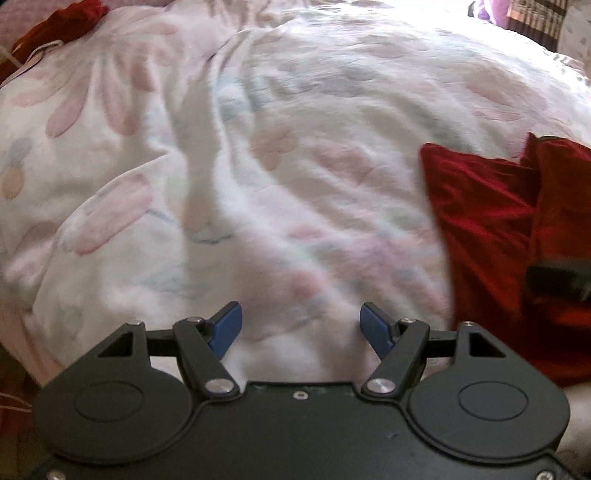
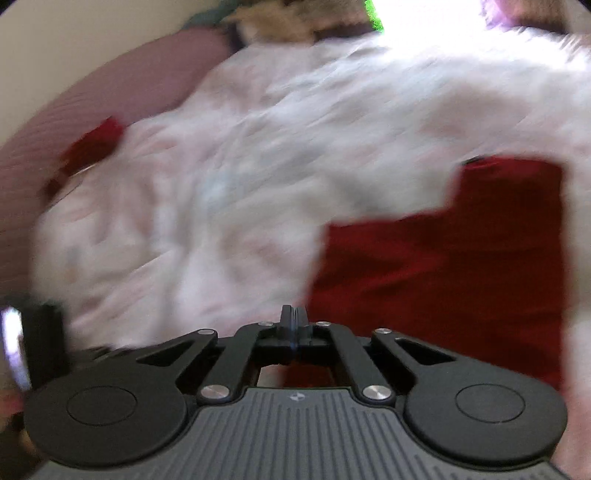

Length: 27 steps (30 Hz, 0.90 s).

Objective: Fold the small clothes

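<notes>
Item one: our left gripper (image 1: pixel 301 325), tilted steeply down over a white bedspread (image 1: pixel 258 166) printed with pale pink flowers. Its blue fingertips (image 1: pixel 227 326) stand well apart, released, with only bedspread showing in the gap.

Item two: a red garment (image 1: pixel 495 236), the small piece of clothing in hand. It lies on the bedspread to the right of the left gripper, near it but not touching. A dark part at the right edge rests against its cloth; we cannot tell what it is.

Item three: our right gripper (image 2: pixel 291 321), angled down. Its jaws are clenched tight together, and we see nothing between them. The view is blurred.

Item four: the red garment (image 2: pixel 443 266) again, spread ahead and right of the right gripper's tips.

Item five: a second red cloth (image 1: pixel 62 26) with a white cord, far ahead and left of the left gripper, at the bedspread's edge.
</notes>
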{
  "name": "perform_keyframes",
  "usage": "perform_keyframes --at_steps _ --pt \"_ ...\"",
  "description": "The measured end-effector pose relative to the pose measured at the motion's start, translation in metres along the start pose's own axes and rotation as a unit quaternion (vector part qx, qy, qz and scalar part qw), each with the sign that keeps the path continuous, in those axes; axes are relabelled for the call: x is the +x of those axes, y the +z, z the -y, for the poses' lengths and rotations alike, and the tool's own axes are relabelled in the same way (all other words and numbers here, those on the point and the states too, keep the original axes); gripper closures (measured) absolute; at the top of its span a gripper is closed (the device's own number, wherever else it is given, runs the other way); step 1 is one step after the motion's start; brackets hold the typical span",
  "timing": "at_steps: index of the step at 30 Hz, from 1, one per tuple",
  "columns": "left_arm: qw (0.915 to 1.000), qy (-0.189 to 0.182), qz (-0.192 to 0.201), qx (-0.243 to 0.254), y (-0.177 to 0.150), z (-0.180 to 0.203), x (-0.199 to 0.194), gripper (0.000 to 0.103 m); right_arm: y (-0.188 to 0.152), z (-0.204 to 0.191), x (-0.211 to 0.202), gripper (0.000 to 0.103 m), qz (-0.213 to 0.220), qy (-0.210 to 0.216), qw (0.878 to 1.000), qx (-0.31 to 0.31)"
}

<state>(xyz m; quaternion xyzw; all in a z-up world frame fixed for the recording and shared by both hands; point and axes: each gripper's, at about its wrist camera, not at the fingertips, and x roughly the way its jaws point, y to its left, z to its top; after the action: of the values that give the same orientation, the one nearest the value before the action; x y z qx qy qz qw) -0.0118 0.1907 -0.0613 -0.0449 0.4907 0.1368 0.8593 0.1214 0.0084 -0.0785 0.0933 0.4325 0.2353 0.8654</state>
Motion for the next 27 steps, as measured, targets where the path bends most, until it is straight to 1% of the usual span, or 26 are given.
perform_keyframes --at_steps 1,3,6,7,8,10,11,12,14,16,19,21,23,25,27 --pt "1.0000 0.001 -0.001 -0.003 -0.001 -0.003 0.000 0.030 -0.006 -0.010 0.007 0.103 -0.013 0.001 1.000 -0.012" --pt "0.9999 0.001 -0.003 -0.012 -0.004 -0.008 -0.002 0.030 -0.020 -0.027 0.018 0.103 -0.027 -0.010 0.998 -0.052" --pt "0.9998 -0.009 -0.002 -0.015 -0.004 -0.001 -0.004 0.031 -0.035 -0.026 0.013 0.103 -0.033 -0.027 0.996 -0.075" --pt "0.9998 -0.016 -0.001 -0.012 -0.003 0.005 -0.006 0.031 -0.037 -0.022 0.009 0.101 -0.031 -0.032 0.996 -0.077" --pt "0.9997 -0.025 -0.001 -0.006 -0.003 0.014 -0.007 0.031 -0.037 -0.013 0.003 0.099 -0.031 -0.041 0.996 -0.077" --pt "0.9990 -0.041 0.000 0.015 0.000 0.035 -0.007 0.031 -0.037 0.008 -0.011 0.090 -0.026 -0.065 0.995 -0.070" --pt "0.9982 -0.053 0.000 0.029 0.003 0.049 -0.006 0.031 -0.035 0.021 -0.018 0.088 -0.021 -0.082 0.994 -0.063" --pt "0.9970 -0.063 0.000 0.043 0.006 0.063 -0.005 0.031 -0.034 0.037 -0.028 0.085 -0.014 -0.100 0.994 -0.051" --pt "0.9944 -0.083 0.002 0.064 0.013 0.088 -0.002 0.031 -0.031 0.062 -0.043 0.079 -0.010 -0.122 0.992 -0.029" --pt "0.9920 -0.097 0.001 0.080 0.021 0.111 0.001 0.031 -0.028 0.091 -0.063 0.071 0.003 -0.145 0.989 0.005" --pt "0.9877 -0.118 0.001 0.102 0.036 0.143 0.006 0.031 -0.028 0.124 -0.076 0.070 0.016 -0.173 0.984 0.045" --pt "0.9846 -0.127 0.001 0.119 0.044 0.162 0.010 0.031 -0.029 0.138 -0.079 0.069 0.024 -0.183 0.981 0.060" --pt "0.9816 -0.135 -0.003 0.134 0.047 0.177 0.016 0.031 -0.030 0.147 -0.079 0.068 0.025 -0.203 0.977 0.061" --pt "0.9796 -0.141 -0.016 0.142 0.052 0.191 0.029 0.030 -0.032 0.152 -0.072 0.068 0.019 -0.221 0.973 0.057" --pt "0.9780 -0.146 -0.032 0.146 0.056 0.203 0.040 0.031 -0.032 0.158 -0.069 0.068 0.013 -0.221 0.973 0.060"
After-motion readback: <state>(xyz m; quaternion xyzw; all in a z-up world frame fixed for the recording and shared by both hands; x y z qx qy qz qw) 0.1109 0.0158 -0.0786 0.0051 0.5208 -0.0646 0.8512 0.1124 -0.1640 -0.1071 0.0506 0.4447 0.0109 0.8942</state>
